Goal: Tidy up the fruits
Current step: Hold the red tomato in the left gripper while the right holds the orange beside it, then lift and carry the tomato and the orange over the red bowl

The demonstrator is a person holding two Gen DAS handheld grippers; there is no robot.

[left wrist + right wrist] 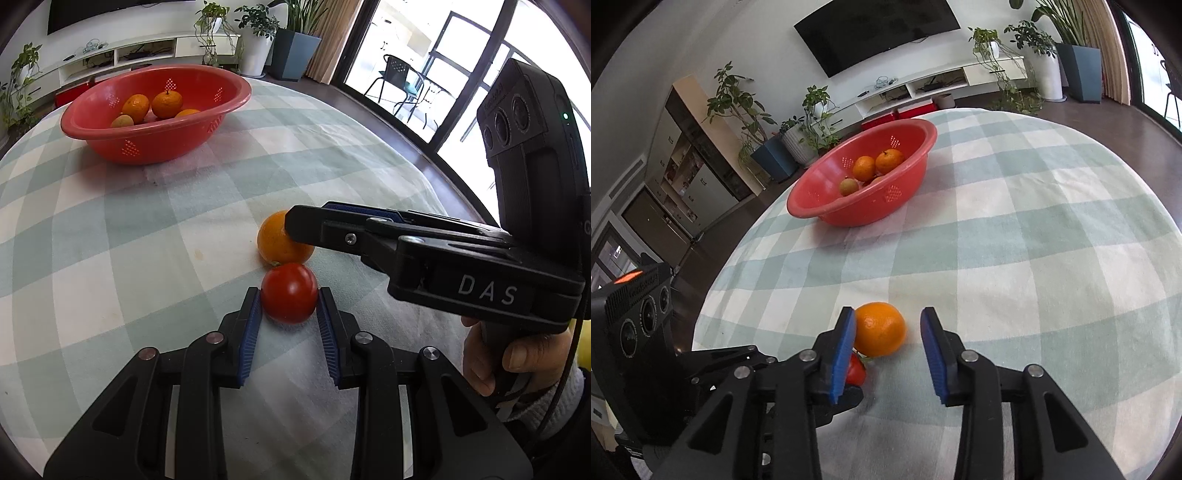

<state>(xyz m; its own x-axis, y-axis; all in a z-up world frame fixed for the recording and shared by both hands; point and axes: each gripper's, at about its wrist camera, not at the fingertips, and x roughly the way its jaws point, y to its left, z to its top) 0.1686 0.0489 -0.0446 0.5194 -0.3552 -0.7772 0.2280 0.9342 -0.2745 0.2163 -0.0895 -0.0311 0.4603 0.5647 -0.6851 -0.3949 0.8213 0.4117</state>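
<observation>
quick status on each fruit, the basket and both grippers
tomato: on the cloth, between the left gripper's pads
loose orange: on the cloth, touching the tomato
red basket: upright, four fruits inside
left gripper: closed on the tomato
right gripper: open around the loose orange

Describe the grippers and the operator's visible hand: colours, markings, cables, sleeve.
Both grippers, left and right, are matte black linkages with silver pivot pins and ribbed blue finger pads. The right one's body reads "DAS" in white, carries a black three-lens camera module and trails a black cable. The bare right hand shows a pale knit cuff.
</observation>
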